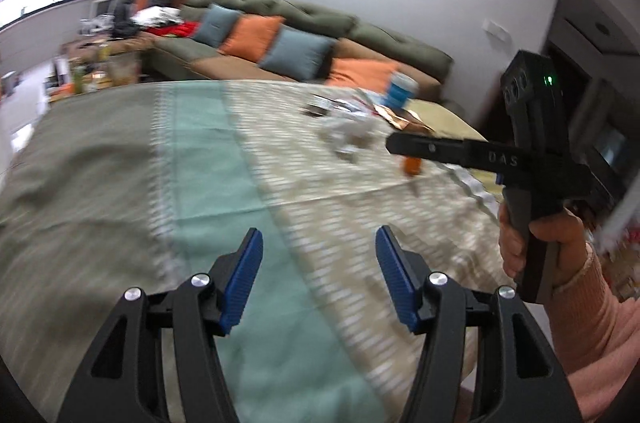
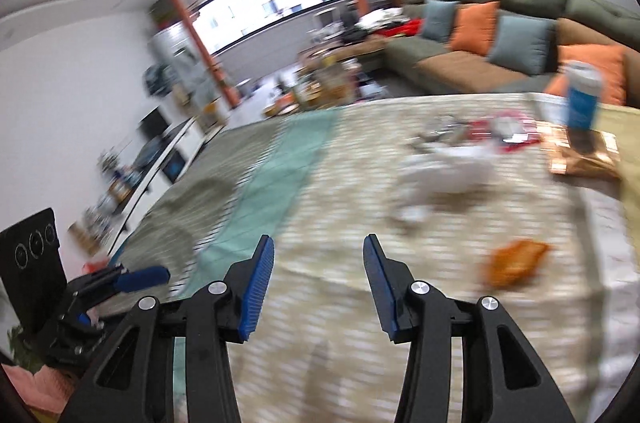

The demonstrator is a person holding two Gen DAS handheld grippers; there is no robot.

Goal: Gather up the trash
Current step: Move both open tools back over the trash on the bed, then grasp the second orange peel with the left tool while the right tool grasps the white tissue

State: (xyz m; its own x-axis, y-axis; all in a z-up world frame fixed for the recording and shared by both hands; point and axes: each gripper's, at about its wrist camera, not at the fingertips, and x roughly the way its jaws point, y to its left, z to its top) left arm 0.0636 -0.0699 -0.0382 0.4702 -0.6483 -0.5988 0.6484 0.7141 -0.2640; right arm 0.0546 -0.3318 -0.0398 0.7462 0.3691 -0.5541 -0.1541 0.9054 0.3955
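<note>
Trash lies scattered on a striped cloth-covered surface (image 1: 120, 163). In the right wrist view I see a crumpled white paper (image 2: 444, 175), an orange wrapper (image 2: 514, 261), a copper foil wrapper (image 2: 584, 153), red and white wrappers (image 2: 500, 131) and an upright blue can (image 2: 582, 103). The left wrist view shows the white paper (image 1: 348, 137) and the can (image 1: 400, 89) at far right. My left gripper (image 1: 319, 235) hangs open over the teal stripe, well short of the trash. My right gripper (image 2: 319, 241) is open over beige cloth with nothing between its pads. Both views are motion-blurred.
A hand in a pink sleeve (image 1: 560, 247) holds the right tool at the right edge. A green sofa (image 1: 360, 35) with orange and blue cushions runs behind the cloth. A cluttered low table (image 2: 324, 79) and a white media unit (image 2: 160, 159) stand toward the window.
</note>
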